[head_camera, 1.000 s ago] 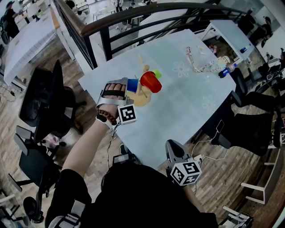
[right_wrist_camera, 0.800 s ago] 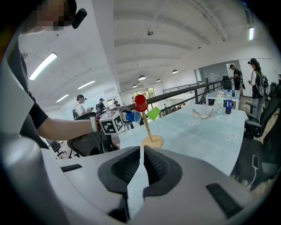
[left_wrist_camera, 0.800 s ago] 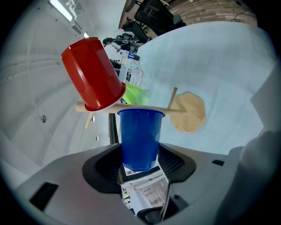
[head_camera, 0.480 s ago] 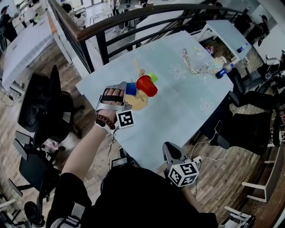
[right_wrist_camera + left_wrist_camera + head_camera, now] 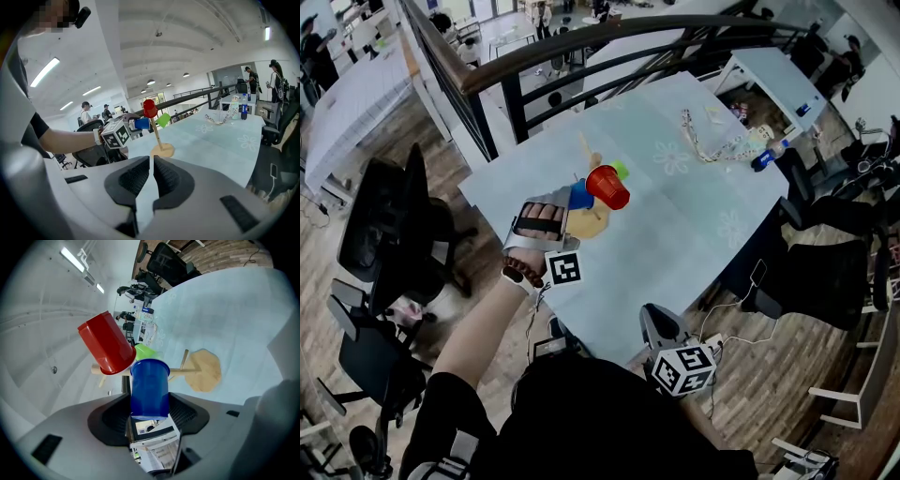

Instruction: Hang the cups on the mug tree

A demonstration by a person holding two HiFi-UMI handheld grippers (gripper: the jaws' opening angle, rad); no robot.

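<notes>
Step in hand: you are bringing the blue cup (image 5: 150, 385) up to the mug tree (image 5: 205, 370); by the look of it, this is the last of three cups to hang.
Left gripper (image 5: 150, 401): jaws closed narrowly onto the lower body of the blue cup, pads pressing both sides, the open mouth pointing away from you toward the tree.
Blue cup, place: held off the table (image 5: 225, 310), just beside the tree's stem, not yet on a peg.
Red cup (image 5: 107, 348): upturned over the top of the tree.
Green cup (image 5: 144, 352): on a peg at the far side, mostly hidden behind the blue cup.
Next move: judged, slide the blue cup's mouth over a free peg below the red cup, let it settle, then part the jaws and back out along the same line.
Caution: the red cup sits close; a nudge could knock it off.
Right gripper (image 5: 152, 161): jaws together, nothing between them, held back at the table's near edge.
</notes>
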